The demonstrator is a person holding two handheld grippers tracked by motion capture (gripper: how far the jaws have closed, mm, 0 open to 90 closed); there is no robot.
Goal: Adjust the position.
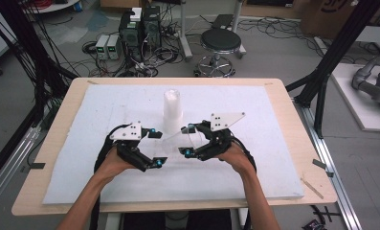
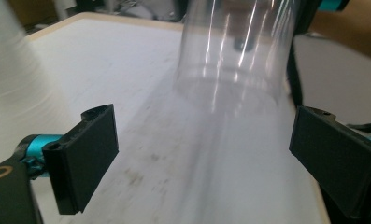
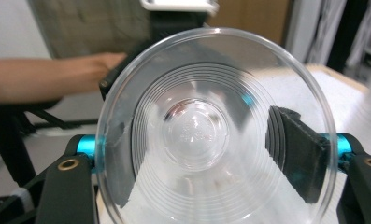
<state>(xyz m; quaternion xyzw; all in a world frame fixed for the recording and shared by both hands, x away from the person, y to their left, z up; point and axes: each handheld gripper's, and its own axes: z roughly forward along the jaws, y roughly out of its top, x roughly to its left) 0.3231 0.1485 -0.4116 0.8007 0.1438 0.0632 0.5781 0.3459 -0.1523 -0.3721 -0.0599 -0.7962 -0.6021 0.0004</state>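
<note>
One clear plastic cup is held by the right gripper. In the right gripper view its fingers press on the cup wall from both sides, w/ the open mouth turned to that camera, so the cup lies on its side in the grip, above the white foam sheet that covers the desk.

The left gripper is wide open and holds nothing. In the left gripper view its fingers stand far apart; the cup's closed end is just ahead of them, between their lines but not touched.

A stack of cups stands upright near the middle of the foam, behind both grippers and between them. It is whitish and a bit blurred, so the number of cups I cannot tell.

Progress, as I judge it: the work seems to be taking cups off the stack one by one. One cup is already separated and is now in the right gripper alone, approx. halfway thru one cycle. Left to do: put this cup down somewhere on the foam, then go back for the next one. No single cup stands on the foam, so most of the stack is prob. not yet handled.
</note>
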